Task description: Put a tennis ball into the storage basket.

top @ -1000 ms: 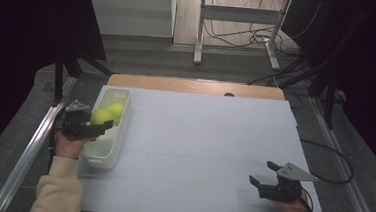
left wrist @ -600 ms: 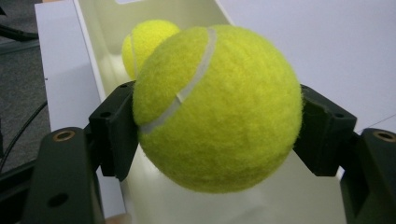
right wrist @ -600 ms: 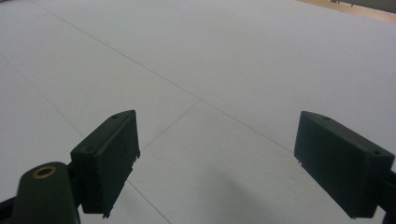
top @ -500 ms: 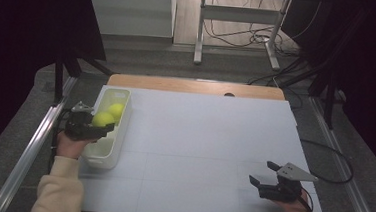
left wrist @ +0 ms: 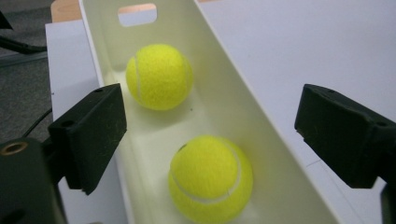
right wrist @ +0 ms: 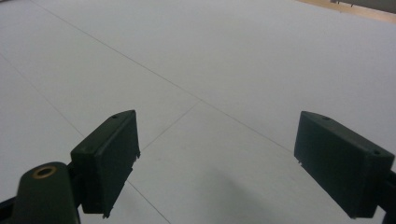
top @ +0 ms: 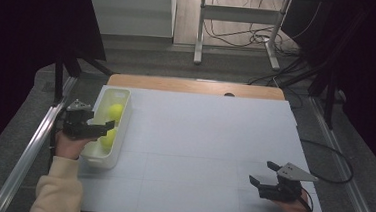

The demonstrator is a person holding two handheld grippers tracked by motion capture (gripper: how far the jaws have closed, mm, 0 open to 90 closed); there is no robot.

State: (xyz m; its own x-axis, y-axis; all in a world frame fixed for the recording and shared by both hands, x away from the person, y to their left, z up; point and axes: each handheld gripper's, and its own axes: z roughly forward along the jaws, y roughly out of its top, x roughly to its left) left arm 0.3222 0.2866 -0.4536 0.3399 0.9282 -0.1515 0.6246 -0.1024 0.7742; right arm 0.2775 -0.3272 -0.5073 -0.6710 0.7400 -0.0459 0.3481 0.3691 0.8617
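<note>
High view puts the right gripper (top: 269, 184) nearest, by the table's (top: 199, 137) near right corner, jaws apart over bare white surface with nothing between them; the right gripper view agrees. Farther along the left edge, the left gripper (top: 103, 127) hangs over the near part of a pale tray (top: 118, 146), its jaws having just opened wide. Between them, not pinched, a tennis ball (left wrist: 211, 177) lies on the tray floor, seen in the left gripper view. Beyond it a second ball (left wrist: 159, 76) rests toward the tray's far end, apart from the first, below a handle slot (left wrist: 137, 14).
</note>
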